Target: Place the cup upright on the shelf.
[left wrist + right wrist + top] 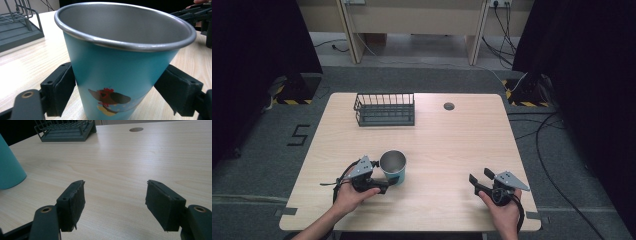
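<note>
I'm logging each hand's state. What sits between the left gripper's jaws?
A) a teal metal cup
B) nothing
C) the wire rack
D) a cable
A: in the left gripper view the cup stands between the left gripper jaws, pads at its sides.

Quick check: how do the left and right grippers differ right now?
The left gripper has the blue cup between its pads, which sit against the cup's sides; the right gripper holds nothing, jaws wide apart over bare table. In the high view the left sits near the table's middle, the right near its edge. Both are hand-held, with black pads.
</note>
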The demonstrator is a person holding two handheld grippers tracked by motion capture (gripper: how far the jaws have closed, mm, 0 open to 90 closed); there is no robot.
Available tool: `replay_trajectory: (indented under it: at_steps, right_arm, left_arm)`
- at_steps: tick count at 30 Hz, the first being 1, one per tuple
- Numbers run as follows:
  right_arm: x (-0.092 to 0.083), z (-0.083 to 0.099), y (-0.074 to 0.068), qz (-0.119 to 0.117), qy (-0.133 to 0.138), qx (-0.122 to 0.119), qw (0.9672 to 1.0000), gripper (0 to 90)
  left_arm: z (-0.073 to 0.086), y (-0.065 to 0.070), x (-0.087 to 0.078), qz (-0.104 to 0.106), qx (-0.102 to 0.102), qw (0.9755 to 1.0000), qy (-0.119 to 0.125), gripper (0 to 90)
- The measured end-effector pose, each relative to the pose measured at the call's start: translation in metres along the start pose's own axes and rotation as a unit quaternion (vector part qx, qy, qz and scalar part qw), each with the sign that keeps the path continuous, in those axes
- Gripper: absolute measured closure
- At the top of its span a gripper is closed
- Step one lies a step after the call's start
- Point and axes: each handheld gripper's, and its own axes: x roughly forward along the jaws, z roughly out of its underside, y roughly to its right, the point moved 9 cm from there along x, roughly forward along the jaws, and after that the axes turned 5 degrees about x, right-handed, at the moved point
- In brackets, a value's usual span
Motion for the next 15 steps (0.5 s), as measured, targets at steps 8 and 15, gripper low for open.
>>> replay_trajectory:
  at_steps: [8,15]
  right_arm:
    - [-0.0004,0.0000,0.0004,0.001,0.000,0.001,1.0000,32.2]
    - [0.0000,0.0004,0.0002,0.000,-0.001,0.000,1.0000,32.2]
  left_arm:
    - [0.0000,-0.0009,-0.0009,-0.003,-0.002,1.0000,0.003,17.5]
    - [-0.0022,-0.0016,-0.0021,-0.008,-0.002,0.9999,0.009,17.5]
